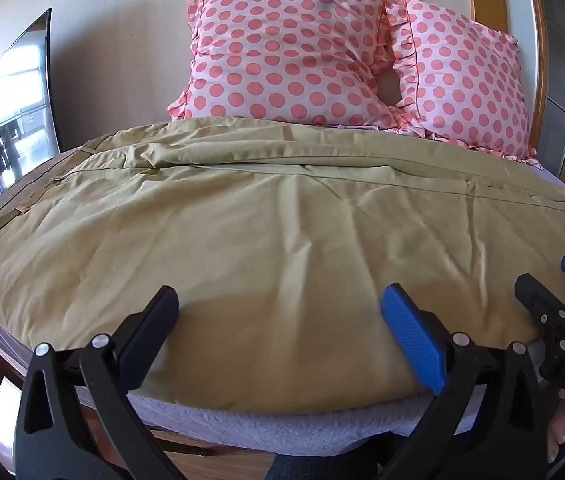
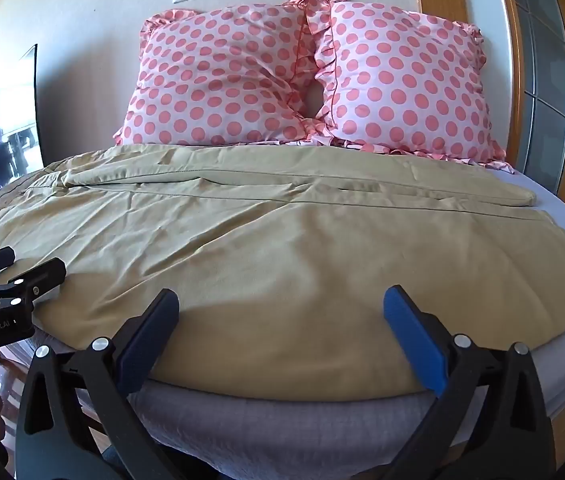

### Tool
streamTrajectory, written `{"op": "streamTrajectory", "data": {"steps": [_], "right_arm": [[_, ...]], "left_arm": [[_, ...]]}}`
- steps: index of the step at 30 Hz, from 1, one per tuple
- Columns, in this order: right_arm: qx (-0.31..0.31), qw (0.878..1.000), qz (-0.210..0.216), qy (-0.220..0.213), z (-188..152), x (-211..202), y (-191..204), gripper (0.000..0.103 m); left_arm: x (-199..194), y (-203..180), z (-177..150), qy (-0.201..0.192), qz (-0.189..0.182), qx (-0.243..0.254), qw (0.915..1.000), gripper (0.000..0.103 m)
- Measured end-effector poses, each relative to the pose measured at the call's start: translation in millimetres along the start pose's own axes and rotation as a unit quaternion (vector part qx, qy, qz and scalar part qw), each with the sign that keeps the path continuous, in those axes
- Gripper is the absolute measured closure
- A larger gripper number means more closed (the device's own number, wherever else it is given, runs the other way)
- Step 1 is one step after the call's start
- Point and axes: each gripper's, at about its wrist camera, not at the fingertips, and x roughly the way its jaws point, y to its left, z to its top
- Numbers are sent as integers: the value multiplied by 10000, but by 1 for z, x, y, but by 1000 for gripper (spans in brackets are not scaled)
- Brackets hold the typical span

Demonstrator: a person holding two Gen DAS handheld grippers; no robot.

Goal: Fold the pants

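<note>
Khaki pants (image 1: pixel 266 224) lie spread sideways across the bed, waistband at the left, leg ends at the right; they also show in the right wrist view (image 2: pixel 282 248). The far leg lies partly folded along the pillows. My left gripper (image 1: pixel 280 306) is open and empty, hovering over the pants' near edge. My right gripper (image 2: pixel 280 306) is open and empty too, over the near edge further right. The right gripper shows at the right edge of the left wrist view (image 1: pixel 554 284). The left gripper shows at the left edge of the right wrist view (image 2: pixel 26 268).
Two pink polka-dot pillows (image 1: pixel 294 56) (image 2: pixel 402 80) lean on the wall behind the pants. The lilac bed sheet (image 2: pixel 290 424) hangs over the near edge. A dark screen (image 1: pixel 10 112) stands at the left. A wooden door frame (image 2: pixel 522 80) is at the right.
</note>
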Motion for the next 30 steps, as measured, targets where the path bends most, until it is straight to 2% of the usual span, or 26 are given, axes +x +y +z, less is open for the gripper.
{"op": "streamTrajectory", "data": {"steps": [30], "right_arm": [[4,10000,3,-43,-1,0,0,1]], "left_arm": [[0,0,0,-26,0,0,10000,2]]}}
